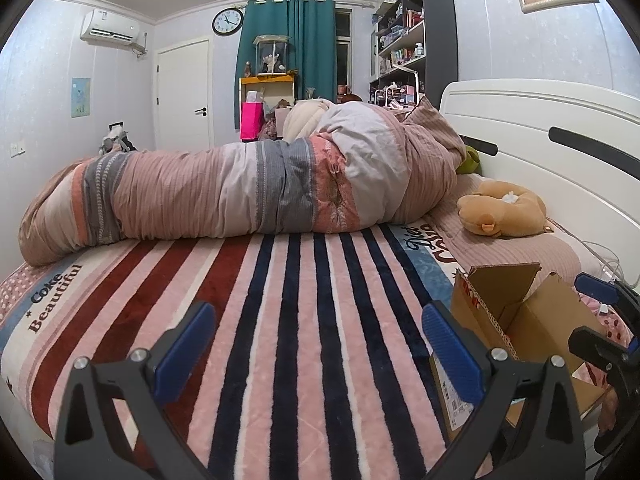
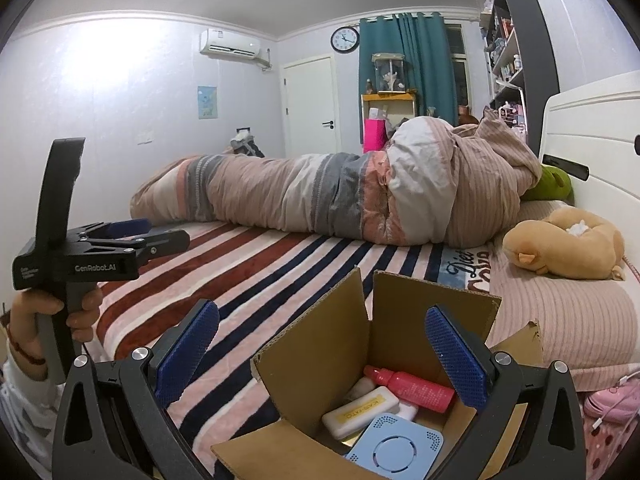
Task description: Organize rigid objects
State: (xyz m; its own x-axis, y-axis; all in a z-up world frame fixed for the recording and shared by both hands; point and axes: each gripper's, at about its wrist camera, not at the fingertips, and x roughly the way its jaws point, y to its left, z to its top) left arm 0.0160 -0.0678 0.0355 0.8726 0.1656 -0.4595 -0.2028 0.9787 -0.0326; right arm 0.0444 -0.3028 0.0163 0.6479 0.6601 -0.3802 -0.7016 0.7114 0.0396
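Note:
An open cardboard box point(image 2: 316, 340) stands on the striped blanket point(image 2: 280, 272) at the bed's near right; it also shows in the left wrist view point(image 1: 532, 320). Inside lie a red-pink bottle point(image 2: 412, 388), a cream case with a yellow label point(image 2: 360, 412) and a light blue square device point(image 2: 396, 452). My right gripper point(image 2: 320, 348) is open and empty, just above the box opening. My left gripper point(image 1: 316, 344) is open and empty over the blanket, left of the box; it also shows in the right wrist view point(image 2: 160, 236), held in a hand.
A rolled quilt point(image 1: 248, 192) lies across the bed's far side. A tan plush toy point(image 2: 564, 244) rests on the pillow point(image 2: 560, 320) by the white headboard point(image 1: 540, 136). A green plush point(image 2: 552, 184) sits behind the quilt. Shelves point(image 1: 412, 40) stand at the back right.

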